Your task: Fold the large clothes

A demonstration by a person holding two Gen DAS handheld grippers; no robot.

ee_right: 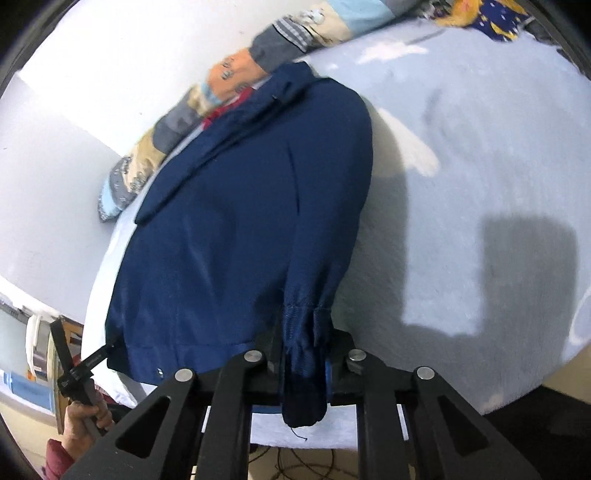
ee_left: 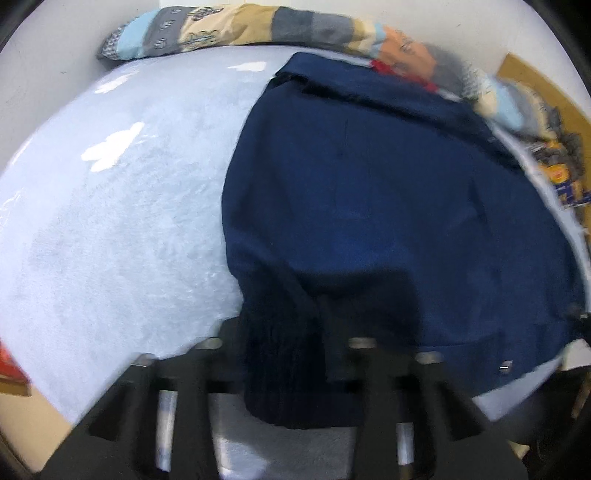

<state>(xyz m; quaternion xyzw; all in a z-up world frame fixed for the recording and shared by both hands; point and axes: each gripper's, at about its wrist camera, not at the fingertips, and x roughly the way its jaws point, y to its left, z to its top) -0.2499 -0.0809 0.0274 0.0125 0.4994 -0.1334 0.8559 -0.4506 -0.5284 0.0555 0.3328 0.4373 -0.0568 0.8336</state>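
A large navy blue jacket [ee_left: 388, 206] lies spread on a pale blue bed [ee_left: 129, 221], collar toward the far end. My left gripper [ee_left: 284, 343] is shut on a dark bunched edge of the jacket near the hem. In the right wrist view the jacket [ee_right: 229, 240] lies lengthwise, one sleeve folded along its right side. My right gripper [ee_right: 304, 354] is shut on that sleeve's cuff [ee_right: 303, 369], which hangs down between the jaws. The left gripper [ee_right: 105, 352] also shows there, at the jacket's lower left corner, held by a hand.
A patchwork quilt [ee_left: 240, 29] lies rolled along the bed's far edge by the white wall. It also shows in the right wrist view [ee_right: 177, 118]. A yellow and blue patterned cloth [ee_left: 565, 173] lies beside the bed. Cables lie on the floor [ee_right: 295, 465] below the bed's near edge.
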